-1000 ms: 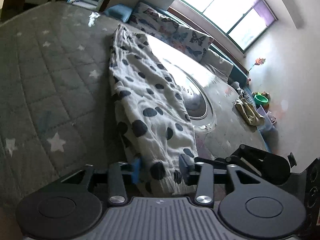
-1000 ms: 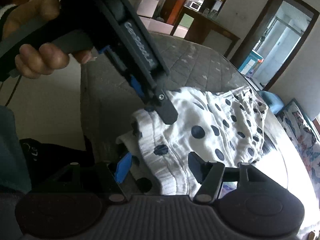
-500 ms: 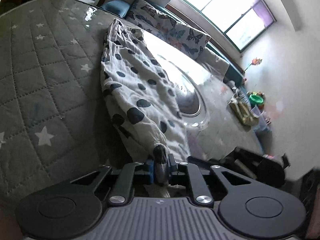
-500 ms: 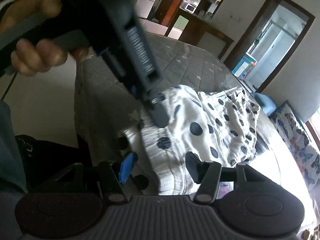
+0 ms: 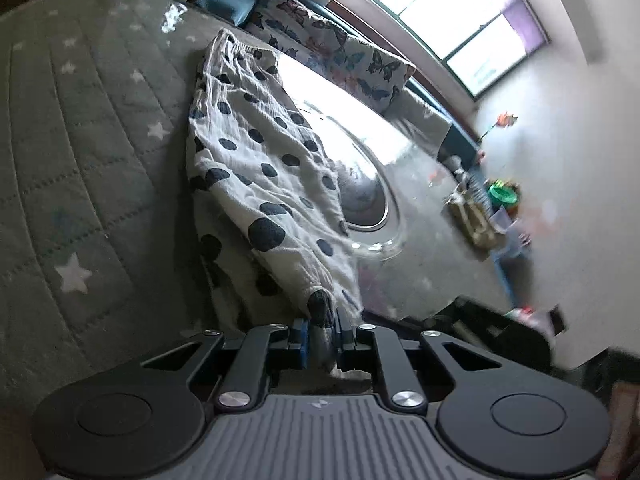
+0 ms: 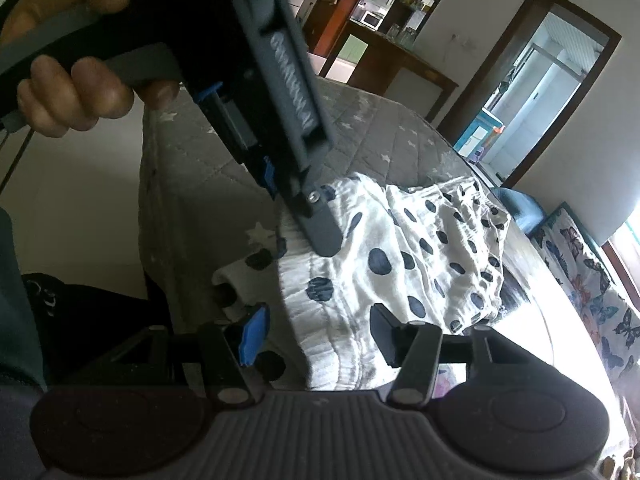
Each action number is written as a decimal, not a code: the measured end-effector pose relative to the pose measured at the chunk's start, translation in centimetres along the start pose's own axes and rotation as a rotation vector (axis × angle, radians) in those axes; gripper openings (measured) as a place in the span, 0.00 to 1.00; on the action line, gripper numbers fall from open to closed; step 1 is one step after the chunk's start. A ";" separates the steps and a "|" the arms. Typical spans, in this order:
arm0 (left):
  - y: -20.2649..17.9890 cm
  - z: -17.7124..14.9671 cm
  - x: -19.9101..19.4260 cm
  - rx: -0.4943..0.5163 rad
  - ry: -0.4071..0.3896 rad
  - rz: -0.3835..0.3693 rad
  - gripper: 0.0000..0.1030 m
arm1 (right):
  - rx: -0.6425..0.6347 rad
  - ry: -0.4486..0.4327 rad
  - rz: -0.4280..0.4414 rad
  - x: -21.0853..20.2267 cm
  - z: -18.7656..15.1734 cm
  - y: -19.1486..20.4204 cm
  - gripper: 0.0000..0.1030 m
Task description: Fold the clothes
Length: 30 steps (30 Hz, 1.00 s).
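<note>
closed now, the left gripper (image 5: pixel 323 334) has its jaws pinched tight on the near hem of the white cotton garment with dark polka dots (image 5: pixel 264 168), where a second ago they stood apart on either side of that cloth. since then the pinch has stayed put and the fabric runs up from it in a taut ridge, so the corner looks lifted a little off the grey quilted bed cover with white stars (image 5: pixel 68 152). the rest of the garment lies stretched along the bed toward the butterfly-print pillows (image 5: pixel 344 56) under the window.

over on the right wrist view, the right gripper (image 6: pixel 316 336) has its jaws spread wide, with the hem's other end lying between them and nothing clamped. it has edged in a touch closer to the cloth. the left tool shows here too, gripped by the person's hand (image 6: pixel 76 96) and pressed down onto the garment's edge.

my read: one corner is secured and the second is about to be taken. once both are held, the hem can be carried over toward the far end for the fold. if the right jaws close too shallow, thin muslin like this could slip out.
</note>
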<state>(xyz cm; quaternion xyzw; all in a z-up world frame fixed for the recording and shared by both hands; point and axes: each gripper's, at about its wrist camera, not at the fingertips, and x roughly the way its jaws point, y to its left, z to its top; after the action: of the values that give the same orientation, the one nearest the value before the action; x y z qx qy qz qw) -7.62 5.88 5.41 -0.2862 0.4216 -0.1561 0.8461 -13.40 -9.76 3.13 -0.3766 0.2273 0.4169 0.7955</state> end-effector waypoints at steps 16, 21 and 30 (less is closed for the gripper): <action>1.5 -1.2 1.2 -0.044 0.072 -0.037 0.14 | -0.208 0.033 -0.082 -0.9 -1.3 0.7 0.10; 1.7 -1.7 1.8 -0.015 0.101 -0.003 0.17 | -0.261 0.052 -0.057 -0.3 -1.8 1.2 0.11; 0.5 -1.4 -1.3 0.105 0.043 0.048 0.45 | -0.130 0.080 0.077 -1.1 -1.2 -1.8 0.17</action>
<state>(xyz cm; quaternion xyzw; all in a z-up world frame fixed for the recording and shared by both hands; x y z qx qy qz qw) -9.47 6.45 5.22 -0.2278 0.4377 -0.1638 0.8542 -12.57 -11.90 3.88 -0.4347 0.2457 0.4457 0.7430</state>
